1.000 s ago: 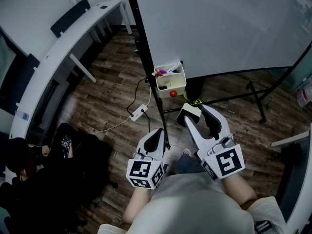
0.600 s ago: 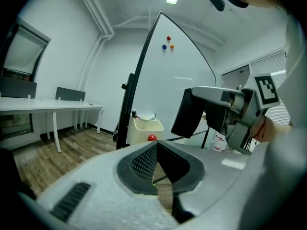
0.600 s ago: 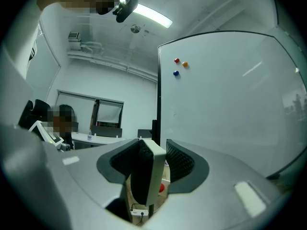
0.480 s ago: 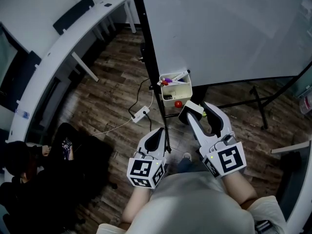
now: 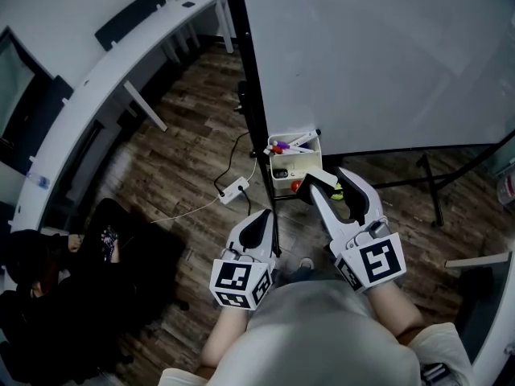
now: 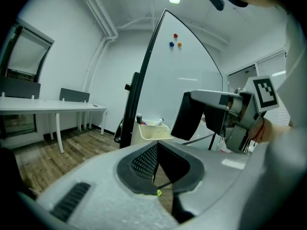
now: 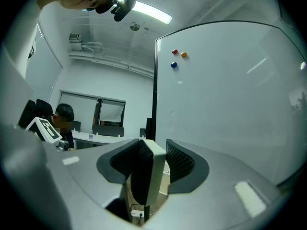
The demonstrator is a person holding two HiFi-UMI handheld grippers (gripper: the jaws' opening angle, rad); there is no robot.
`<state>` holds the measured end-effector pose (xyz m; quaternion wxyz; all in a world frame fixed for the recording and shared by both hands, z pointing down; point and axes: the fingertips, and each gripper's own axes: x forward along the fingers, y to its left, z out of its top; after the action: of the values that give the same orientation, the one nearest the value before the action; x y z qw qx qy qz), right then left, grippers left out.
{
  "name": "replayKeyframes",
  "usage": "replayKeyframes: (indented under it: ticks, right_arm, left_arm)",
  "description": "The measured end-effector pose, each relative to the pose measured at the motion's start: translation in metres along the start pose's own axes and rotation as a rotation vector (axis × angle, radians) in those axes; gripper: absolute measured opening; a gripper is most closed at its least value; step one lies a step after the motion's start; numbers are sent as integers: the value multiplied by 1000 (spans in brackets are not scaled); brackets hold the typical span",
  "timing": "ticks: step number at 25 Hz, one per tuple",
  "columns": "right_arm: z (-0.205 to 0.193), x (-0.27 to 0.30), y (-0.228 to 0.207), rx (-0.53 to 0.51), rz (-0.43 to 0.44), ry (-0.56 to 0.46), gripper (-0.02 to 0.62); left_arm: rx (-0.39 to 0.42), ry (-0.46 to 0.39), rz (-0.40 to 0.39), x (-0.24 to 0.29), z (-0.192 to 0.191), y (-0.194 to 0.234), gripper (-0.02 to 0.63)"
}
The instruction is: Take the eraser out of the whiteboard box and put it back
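While the whiteboard box [image 5: 281,177] holds markers [image 5: 291,144], right gripper [image 5: 327,183] jaws clamp the eraser [image 7: 149,172] beside it, left gripper [image 5: 257,220] jaws closed.

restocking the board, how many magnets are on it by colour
red magnet: 1
orange magnet: 1
blue magnet: 1
total: 3

Wood-plank floor [image 5: 185,127] — carries a white power strip [image 5: 231,188], its cable [image 5: 189,207] trailing to the left, and the black feet of the whiteboard stand [image 5: 429,191]. A long white desk [image 5: 88,87] stands on it at left.
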<state>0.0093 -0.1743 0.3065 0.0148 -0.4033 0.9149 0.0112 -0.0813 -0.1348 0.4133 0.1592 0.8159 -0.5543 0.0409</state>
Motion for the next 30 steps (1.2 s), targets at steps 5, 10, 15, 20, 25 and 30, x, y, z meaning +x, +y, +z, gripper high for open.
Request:
replayKeyframes:
  ticks: [5,10,15,20,25,30]
  right_arm:
    - [0,16,-10,-5,21,5,187]
    - [-4,28,-16,-6,41,7,186]
    - [-10,39,-24,-5,61,7,186]
    - [-15,50,-31,-9,81,21,186]
    - [-19,59,-36,-8,94,22,187]
    - [-25,64,-44,2,84,64,187]
  left_arm:
    - [-11,-2,18,12,6,6,0]
    - [-16,-11,43,21,8,13,0]
    - [-25,-15,68,30,8,18,0]
    - [-36,-18,88,39,10,23,0]
    - [-43,-21,106,45,9,27,0]
    - [-49,-23,117,52,9,28,0]
